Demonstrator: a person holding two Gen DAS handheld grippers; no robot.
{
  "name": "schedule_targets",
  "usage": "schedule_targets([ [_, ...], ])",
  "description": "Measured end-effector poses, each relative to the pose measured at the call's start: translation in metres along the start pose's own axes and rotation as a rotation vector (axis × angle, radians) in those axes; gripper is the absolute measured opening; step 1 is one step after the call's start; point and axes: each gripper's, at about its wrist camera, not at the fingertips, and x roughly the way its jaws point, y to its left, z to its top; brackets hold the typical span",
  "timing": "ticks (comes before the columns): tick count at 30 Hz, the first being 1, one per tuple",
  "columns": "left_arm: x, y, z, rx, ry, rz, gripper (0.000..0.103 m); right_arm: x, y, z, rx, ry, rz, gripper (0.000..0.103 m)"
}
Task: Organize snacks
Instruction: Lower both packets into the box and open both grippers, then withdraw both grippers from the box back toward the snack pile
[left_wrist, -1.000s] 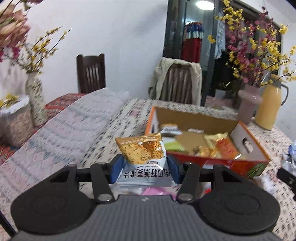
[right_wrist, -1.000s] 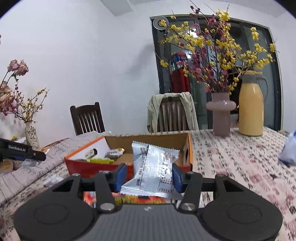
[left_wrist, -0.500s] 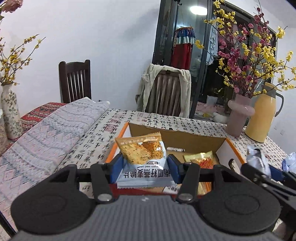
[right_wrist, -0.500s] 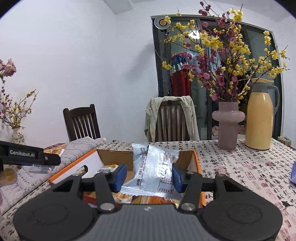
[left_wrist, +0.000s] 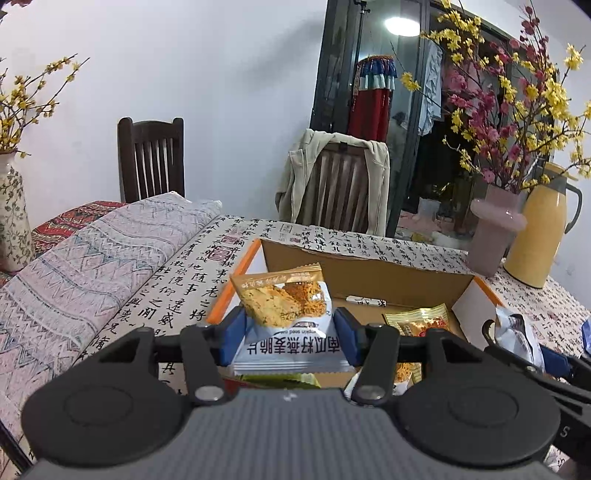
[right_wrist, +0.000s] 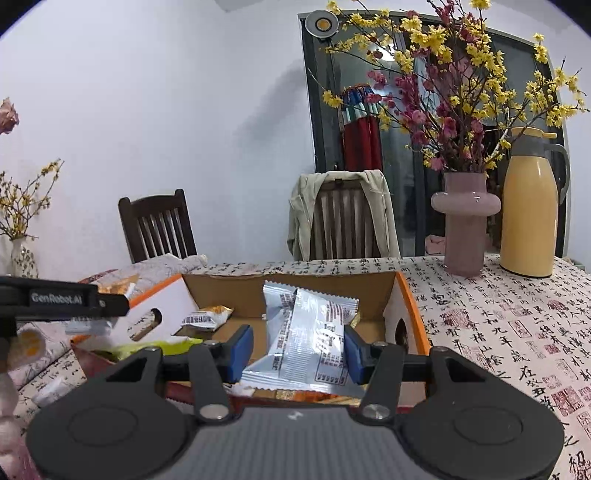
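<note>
My left gripper is shut on an oat-crisp snack packet with a brown top and white bottom, held over the near left part of the open cardboard box. Inside the box lie a gold packet and a small white one. My right gripper is shut on a silver foil snack packet, held above the near edge of the same box. The right gripper shows at the right edge of the left wrist view, and the left gripper at the left edge of the right wrist view.
The table wears a calligraphy-print cloth. A pink vase of flowers and a yellow thermos jug stand at the back right. A folded patterned blanket lies on the left. Two chairs stand behind the table, one draped with a jacket.
Both grippers moved toward and over the box with their packets still held; the box now sits directly below and ahead of both. Neither grip has altered.
</note>
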Motion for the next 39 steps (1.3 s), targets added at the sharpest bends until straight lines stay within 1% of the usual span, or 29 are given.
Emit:
schedule_targets([
  [3, -0.005, 0.000, -0.001, -0.002, -0.016, -0.005, 0.055, -0.005, 0.002, -0.001, -0.005, -0.018, 0.003, 0.051],
  [5, -0.008, 0.001, 0.000, -0.006, -0.029, -0.005, 0.062, -0.007, 0.003, -0.002, -0.007, -0.024, 0.003, 0.051],
  [7, -0.013, 0.003, 0.000, -0.016, -0.053, 0.000, 0.084, -0.008, 0.002, -0.002, -0.001, -0.028, 0.001, 0.055],
  [8, -0.016, 0.004, 0.001, -0.022, -0.069, 0.003, 0.090, -0.009, 0.002, -0.002, 0.005, -0.031, 0.001, 0.065],
  [9, -0.019, 0.005, 0.001, -0.031, -0.087, 0.006, 0.100, -0.011, 0.002, -0.001, 0.012, -0.036, -0.001, 0.080],
  [10, -0.022, 0.006, 0.001, -0.040, -0.102, 0.008, 0.103, -0.012, 0.001, -0.002, 0.018, -0.043, -0.004, 0.089],
  [11, -0.025, 0.006, 0.000, -0.048, -0.118, 0.011, 0.103, -0.013, 0.000, -0.002, 0.024, -0.050, -0.006, 0.102],
  [14, -0.026, 0.006, 0.001, -0.057, -0.122, 0.012, 0.103, -0.013, -0.002, -0.002, 0.039, -0.054, -0.005, 0.103],
  [19, -0.026, 0.007, 0.002, -0.066, -0.104, 0.021, 0.103, -0.012, -0.004, -0.001, 0.039, -0.057, -0.005, 0.103],
  [20, -0.030, 0.007, 0.004, -0.074, -0.096, 0.023, 0.103, -0.013, -0.003, 0.000, 0.037, -0.059, -0.004, 0.103],
  [22, -0.041, 0.007, 0.009, -0.081, -0.090, 0.004, 0.103, -0.018, -0.003, 0.003, 0.036, -0.066, -0.002, 0.103],
  [26, -0.072, 0.009, 0.011, -0.083, -0.134, -0.027, 0.103, -0.041, -0.002, 0.009, 0.031, -0.101, 0.006, 0.103],
  [29, -0.088, 0.015, 0.005, -0.081, -0.134, -0.035, 0.103, -0.058, -0.001, 0.006, 0.030, -0.095, 0.013, 0.103],
  [33, -0.100, 0.024, -0.008, -0.062, -0.109, -0.013, 0.103, -0.083, 0.001, -0.005, 0.022, -0.088, 0.004, 0.103],
  [39, -0.113, 0.043, -0.036, -0.050, -0.057, 0.020, 0.103, -0.108, -0.005, -0.033, 0.025, -0.027, -0.020, 0.103],
])
